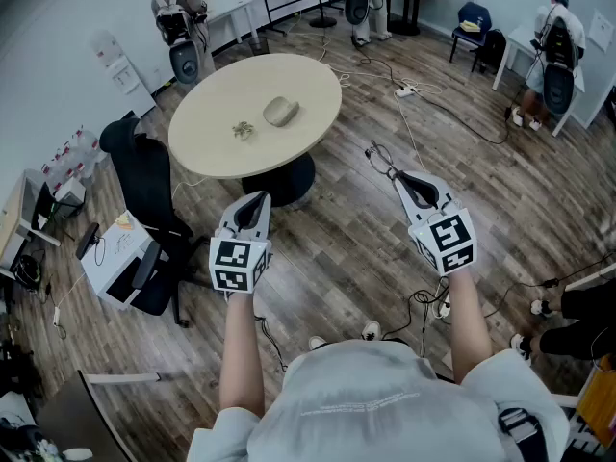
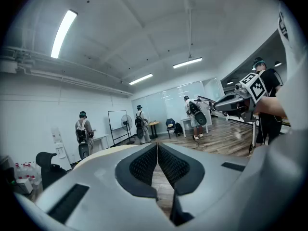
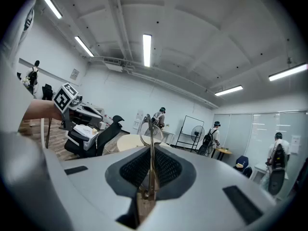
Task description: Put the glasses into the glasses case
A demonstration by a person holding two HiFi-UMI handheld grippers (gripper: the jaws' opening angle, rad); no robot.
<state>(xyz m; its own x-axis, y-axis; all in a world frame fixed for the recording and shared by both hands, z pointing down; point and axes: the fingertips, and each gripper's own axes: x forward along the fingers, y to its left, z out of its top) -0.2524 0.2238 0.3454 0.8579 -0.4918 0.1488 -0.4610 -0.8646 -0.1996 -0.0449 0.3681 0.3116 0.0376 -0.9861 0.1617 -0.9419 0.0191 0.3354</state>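
Your right tongs [image 1: 397, 175] pinch the glasses [image 1: 381, 156] above the wood floor [image 1: 346, 248], well short of the round tabletop [image 1: 289, 75] where the case [image 1: 280, 112] lies. Your left tongs [image 1: 258, 198] are closed, empty. A black chair [image 1: 144, 191] flanks the tabletop; cables [image 1: 433, 104] cross the floor.

Round beige table [image 1: 207, 147] on wood-plank floor [image 1: 346, 248], black office chair [image 1: 144, 186] beside, white walls [image 1: 58, 46]
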